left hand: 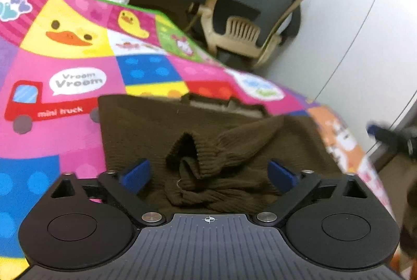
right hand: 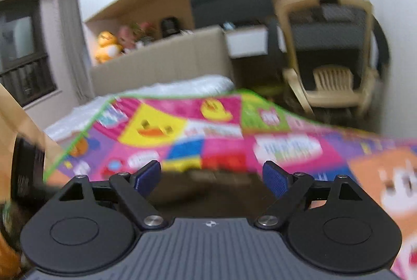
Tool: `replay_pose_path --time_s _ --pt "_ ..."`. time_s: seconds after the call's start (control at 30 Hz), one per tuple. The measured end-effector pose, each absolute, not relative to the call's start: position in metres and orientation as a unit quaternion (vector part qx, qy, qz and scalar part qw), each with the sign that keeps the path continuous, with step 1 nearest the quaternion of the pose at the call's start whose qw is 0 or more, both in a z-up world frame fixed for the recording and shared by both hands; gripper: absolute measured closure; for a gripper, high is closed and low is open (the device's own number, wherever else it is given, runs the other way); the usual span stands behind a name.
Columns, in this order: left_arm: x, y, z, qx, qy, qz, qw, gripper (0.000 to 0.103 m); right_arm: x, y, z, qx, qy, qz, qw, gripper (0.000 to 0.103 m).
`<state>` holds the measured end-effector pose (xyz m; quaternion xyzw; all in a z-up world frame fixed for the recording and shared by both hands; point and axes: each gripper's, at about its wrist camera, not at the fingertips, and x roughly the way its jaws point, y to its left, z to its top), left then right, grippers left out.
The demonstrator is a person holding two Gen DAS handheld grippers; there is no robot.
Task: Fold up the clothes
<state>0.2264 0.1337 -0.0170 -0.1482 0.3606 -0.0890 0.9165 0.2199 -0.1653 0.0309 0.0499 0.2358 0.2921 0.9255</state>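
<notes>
A dark brown knit sweater (left hand: 146, 128) lies on a colourful play mat (left hand: 78, 50). Its ribbed sleeves are bunched in a crumpled knot near the front. My left gripper (left hand: 208, 173) is open, its blue pads on either side of that knot, just above it. My right gripper (right hand: 211, 177) is open and empty, above the sweater's dark edge (right hand: 208, 191). That view is blurred. The right gripper's tip also shows at the right edge of the left wrist view (left hand: 391, 136).
The mat (right hand: 221, 128) covers a bed with a white sheet (right hand: 182, 87) and a tan headboard (right hand: 161, 63). A beige plastic chair (left hand: 242, 32) stacked with an office chair stands beyond the mat's far edge. Shelves with plush toys (right hand: 106, 45) line the wall.
</notes>
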Motion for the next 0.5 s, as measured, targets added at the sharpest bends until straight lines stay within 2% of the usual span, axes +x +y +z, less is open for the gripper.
replay_pose_path --time_s 0.03,0.1,0.13,0.2,0.37,0.47,0.5 --pt "0.232 0.130 -0.021 -0.141 0.368 -0.087 0.915 0.027 0.217 -0.170 0.019 0.053 0.247 0.286 0.925 0.017" --pt "0.237 0.120 -0.024 -0.116 0.377 -0.086 0.915 0.025 0.212 -0.178 -0.003 0.058 0.268 0.275 0.922 0.017" --pt "0.238 0.114 -0.023 -0.100 0.376 -0.086 0.917 0.029 0.211 -0.181 -0.011 0.059 0.277 0.272 0.920 0.017" --pt "0.239 0.107 -0.014 -0.084 0.371 -0.094 0.920 0.074 0.213 -0.185 -0.019 0.057 0.285 0.264 0.919 0.017" --pt "0.232 0.124 0.028 -0.066 0.302 -0.047 0.950 0.076 0.215 -0.187 -0.006 0.038 0.254 0.257 0.931 0.017" --pt "0.233 0.135 0.015 -0.036 0.335 -0.018 0.942 0.074 0.222 -0.173 0.006 -0.008 0.230 0.252 0.940 0.017" --pt "0.234 0.138 0.006 -0.024 0.353 -0.011 0.935 0.069 0.227 -0.166 0.008 -0.029 0.224 0.253 0.941 0.017"
